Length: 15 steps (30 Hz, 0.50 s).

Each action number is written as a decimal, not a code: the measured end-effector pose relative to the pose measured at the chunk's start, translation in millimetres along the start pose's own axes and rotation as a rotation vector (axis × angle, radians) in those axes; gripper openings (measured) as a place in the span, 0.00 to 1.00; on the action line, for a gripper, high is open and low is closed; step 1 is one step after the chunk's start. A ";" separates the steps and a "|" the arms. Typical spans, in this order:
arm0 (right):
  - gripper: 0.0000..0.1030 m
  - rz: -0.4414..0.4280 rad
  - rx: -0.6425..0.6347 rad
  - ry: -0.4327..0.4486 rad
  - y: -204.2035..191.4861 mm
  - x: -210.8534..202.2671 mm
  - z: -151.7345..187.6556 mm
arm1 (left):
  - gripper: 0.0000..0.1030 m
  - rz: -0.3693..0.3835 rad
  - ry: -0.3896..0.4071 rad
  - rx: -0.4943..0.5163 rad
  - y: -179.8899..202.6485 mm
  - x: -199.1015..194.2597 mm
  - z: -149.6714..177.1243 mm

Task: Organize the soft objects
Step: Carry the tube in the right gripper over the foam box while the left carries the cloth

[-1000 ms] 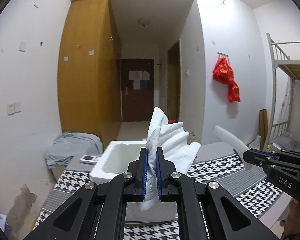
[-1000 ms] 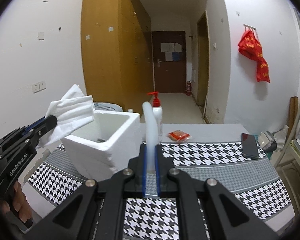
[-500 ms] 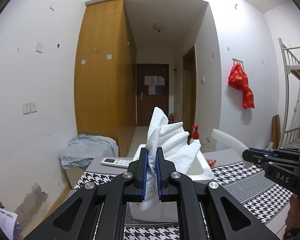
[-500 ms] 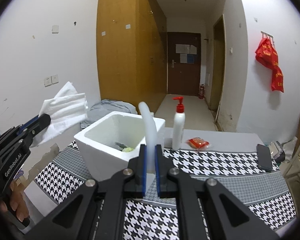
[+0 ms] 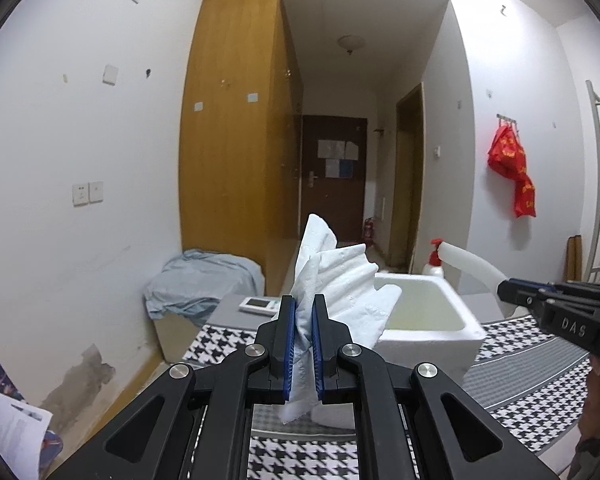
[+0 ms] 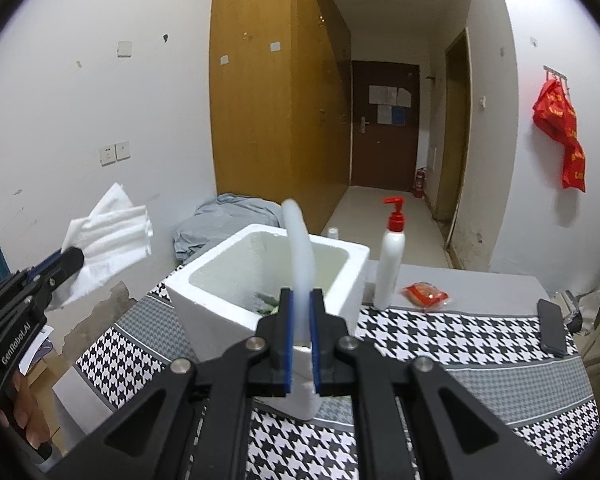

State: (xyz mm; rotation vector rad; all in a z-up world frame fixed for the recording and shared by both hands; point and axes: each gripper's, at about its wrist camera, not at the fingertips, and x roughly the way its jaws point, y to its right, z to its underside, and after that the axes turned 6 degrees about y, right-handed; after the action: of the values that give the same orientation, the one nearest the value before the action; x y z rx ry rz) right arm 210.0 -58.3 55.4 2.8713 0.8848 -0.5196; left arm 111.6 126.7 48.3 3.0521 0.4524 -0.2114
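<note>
My left gripper (image 5: pixel 303 312) is shut on a crumpled white paper towel (image 5: pixel 340 280), held up in the air left of a white foam box (image 5: pixel 428 332). The same left gripper (image 6: pixel 70 258) and white paper towel (image 6: pixel 112 232) show at the left edge of the right wrist view. My right gripper (image 6: pixel 300 304) is shut on a bent white foam strip (image 6: pixel 298 248) that rises in front of the foam box (image 6: pixel 220 308). That right gripper (image 5: pixel 512 294) with the foam strip (image 5: pixel 472 268) shows at the right of the left wrist view. Something green lies inside the box.
The box stands on a table with a houndstooth cloth (image 6: pixel 440 336). Behind it are a white pump bottle with a red top (image 6: pixel 392 260), a red packet (image 6: pixel 426 294), a dark phone (image 6: pixel 552 326) and a remote control (image 5: pixel 260 305). A grey cloth pile (image 5: pixel 200 280) lies by the wall.
Both grippers have shifted sideways to the left along the table, each keeping its grip. The foam box now sits further right in the left view, closer and more central in the right view.
</note>
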 end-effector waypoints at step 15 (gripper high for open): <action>0.09 -0.042 -0.013 -0.043 -20.9 39.3 -9.2 | 0.08 -0.034 -0.050 -0.024 -33.4 12.2 19.9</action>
State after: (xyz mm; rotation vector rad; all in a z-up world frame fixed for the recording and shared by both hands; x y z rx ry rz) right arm 231.4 -18.4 50.6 2.8242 0.9400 -0.5747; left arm 110.9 160.7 26.0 3.0096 0.5005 -0.2816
